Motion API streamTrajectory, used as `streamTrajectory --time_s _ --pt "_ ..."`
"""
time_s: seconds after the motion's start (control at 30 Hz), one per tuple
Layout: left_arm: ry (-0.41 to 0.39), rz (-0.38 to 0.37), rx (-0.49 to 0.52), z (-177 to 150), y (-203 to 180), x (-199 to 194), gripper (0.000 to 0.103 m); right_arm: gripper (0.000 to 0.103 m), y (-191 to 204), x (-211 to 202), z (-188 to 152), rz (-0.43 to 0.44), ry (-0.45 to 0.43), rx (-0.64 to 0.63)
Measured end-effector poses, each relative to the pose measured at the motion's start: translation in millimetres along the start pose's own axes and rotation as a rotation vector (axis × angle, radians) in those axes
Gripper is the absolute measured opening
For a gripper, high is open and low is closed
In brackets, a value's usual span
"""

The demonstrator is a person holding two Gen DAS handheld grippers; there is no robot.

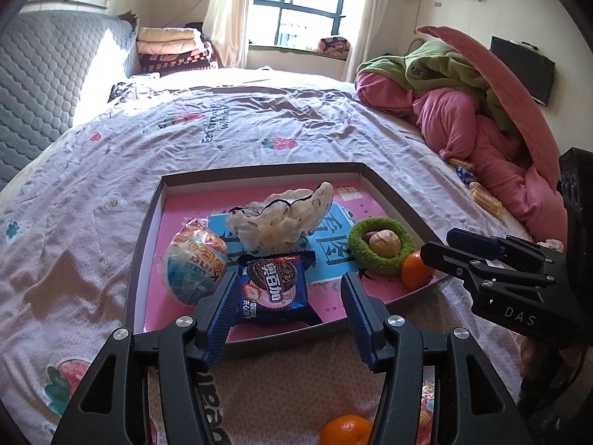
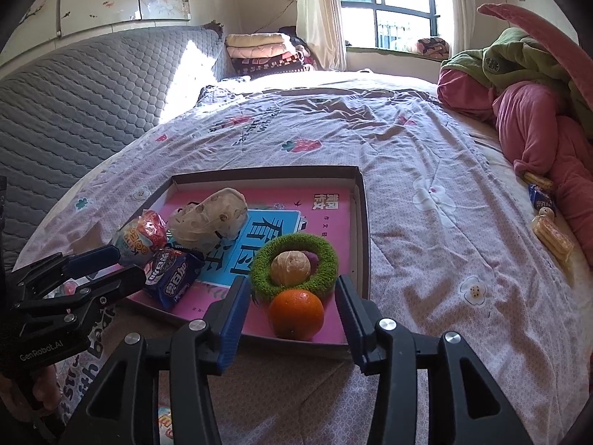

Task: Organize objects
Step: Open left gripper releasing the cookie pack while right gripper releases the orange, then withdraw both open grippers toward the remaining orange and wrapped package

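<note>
In the left wrist view, a second orange [image 1: 345,429] is cut off by the bottom edge, partly behind the left hand-held gripper [image 1: 289,319]. A purple object [image 2: 313,258] inside the green ring [image 2: 294,265] hides behind the peeled fruit [image 2: 290,267]. Snack packets [image 2: 545,215] by the pink quilt [image 2: 537,141] are too small to read.

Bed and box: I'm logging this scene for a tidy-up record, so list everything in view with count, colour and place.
box: 1, dark rim, pink printed floor, on bedspread
biscuit packet: 1, blue, box near edge
round wrapped snack: 1, white, orange and blue, box left side
cloth bundle: 1, cream, box middle
fuzzy ring: 1, green, box right side
peeled fruit: 1, pale, inside ring
orange: 1 in box near edge; another outside, on bedspread
bedspread: 1, lilac floral
blanket pile: pink and green, bed right
loose snacks: several, by pile
left gripper: jaws open
right gripper: jaws open
</note>
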State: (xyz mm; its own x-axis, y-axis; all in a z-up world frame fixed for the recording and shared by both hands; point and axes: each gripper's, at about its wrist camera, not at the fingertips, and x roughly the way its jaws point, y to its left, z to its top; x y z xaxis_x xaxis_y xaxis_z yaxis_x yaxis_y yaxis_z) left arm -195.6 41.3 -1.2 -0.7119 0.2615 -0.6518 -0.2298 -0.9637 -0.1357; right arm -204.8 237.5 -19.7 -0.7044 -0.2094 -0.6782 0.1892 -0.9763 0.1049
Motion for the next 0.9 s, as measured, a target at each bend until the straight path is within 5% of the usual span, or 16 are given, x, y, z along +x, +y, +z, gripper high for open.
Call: streamTrajectory --time_s 0.9 --pt "-0.001 0.059 0.008 -30 -11 -61 0.065 0.066 29 -58 -15 0.025 -0.11 -0.141"
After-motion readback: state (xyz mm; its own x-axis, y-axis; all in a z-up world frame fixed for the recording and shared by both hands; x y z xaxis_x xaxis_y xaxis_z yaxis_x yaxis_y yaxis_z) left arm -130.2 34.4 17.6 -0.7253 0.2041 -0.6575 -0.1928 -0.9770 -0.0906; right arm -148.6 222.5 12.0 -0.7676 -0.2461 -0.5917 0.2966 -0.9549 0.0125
